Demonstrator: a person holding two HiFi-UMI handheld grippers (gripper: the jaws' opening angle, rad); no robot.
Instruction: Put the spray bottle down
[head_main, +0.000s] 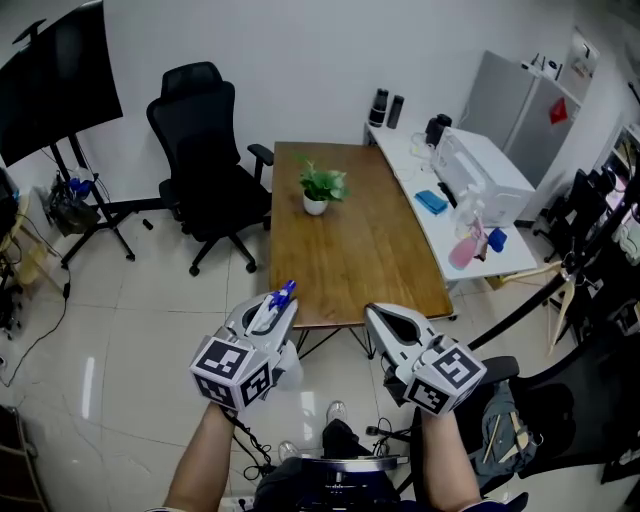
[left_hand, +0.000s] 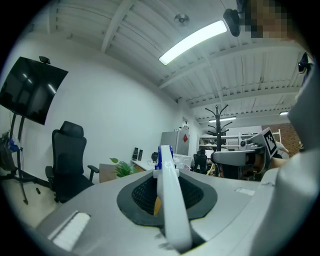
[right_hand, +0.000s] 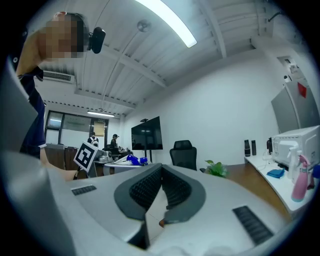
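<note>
My left gripper (head_main: 272, 312) is shut on a spray bottle (head_main: 277, 300) with a white head and a blue nozzle, held in the air short of the wooden table's (head_main: 350, 255) near edge. In the left gripper view the white spray head (left_hand: 167, 200) runs up between the jaws, with the blue nozzle (left_hand: 164, 152) at their tips. My right gripper (head_main: 383, 322) is beside it to the right, shut with nothing between its pads (right_hand: 172, 187). From the right gripper view, the left gripper's marker cube (right_hand: 86, 155) and the blue nozzle (right_hand: 131, 160) show at the left.
A potted plant (head_main: 320, 187) stands on the table's far half. A black office chair (head_main: 205, 150) is left of the table. At the right, a white side desk (head_main: 470, 215) carries a white appliance, a pink spray bottle (head_main: 462, 250) and blue items. A screen on a stand (head_main: 60, 85) is far left.
</note>
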